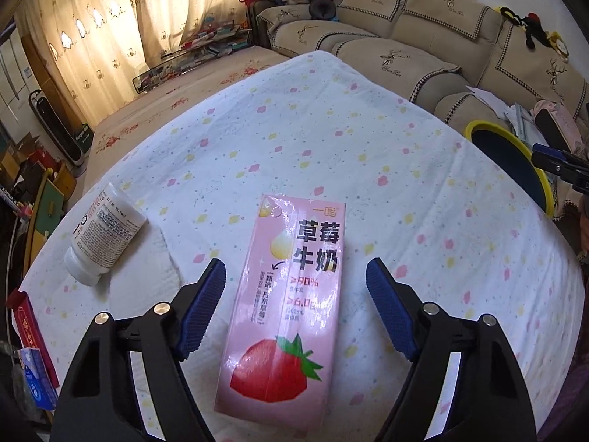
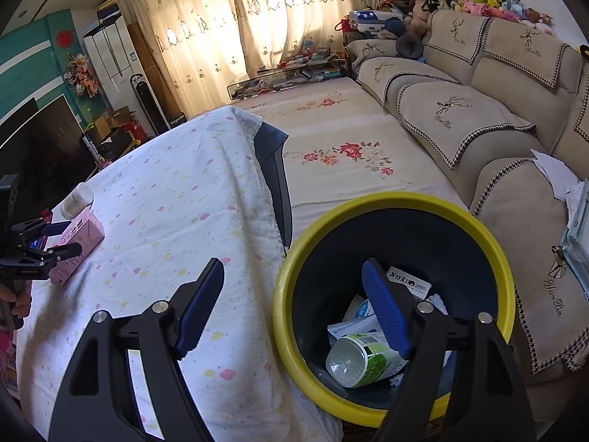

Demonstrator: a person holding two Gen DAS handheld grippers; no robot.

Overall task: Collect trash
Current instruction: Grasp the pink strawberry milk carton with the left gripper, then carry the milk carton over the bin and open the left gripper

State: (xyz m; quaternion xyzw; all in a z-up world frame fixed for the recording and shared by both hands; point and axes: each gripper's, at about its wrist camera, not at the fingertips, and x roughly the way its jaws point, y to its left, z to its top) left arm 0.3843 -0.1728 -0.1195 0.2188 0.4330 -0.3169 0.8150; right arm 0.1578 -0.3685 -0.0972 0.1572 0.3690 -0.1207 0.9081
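The left gripper (image 1: 296, 287) had its two blue-padded jaws spread, one on each side of a pink strawberry milk carton (image 1: 285, 294) that lay flat on the cloth. A gap showed between each pad and the carton, so nothing was pinched. The carton pointed away from the camera, its strawberry picture nearest the gripper.

To the left of the carton, well apart from it, a white pill bottle (image 1: 105, 234) lay on its side. Both rested on a white tablecloth (image 1: 405, 191) dotted with small pink and yellow shapes. At the table's far left edge sat a red packet (image 1: 27, 326) and a blue one (image 1: 35, 377), half out of view.

The right gripper (image 2: 294, 294) also had its jaws spread with nothing between them. It hovered at the table's edge, one finger over the cloth and the other over the mouth of a dark bin with a yellow rim (image 2: 390, 202). The bin stood on the floor just beside the table and already held trash — a clear plastic bottle with a green label (image 2: 364, 359), some paper packets and a small card.

Beyond the table lay a floral mat (image 2: 342, 136), a beige sofa (image 2: 478, 84) with deer-patterned covers and a row of soft toys (image 2: 489, 2) along its back — and sunlit curtains (image 2: 235, 25) behind.
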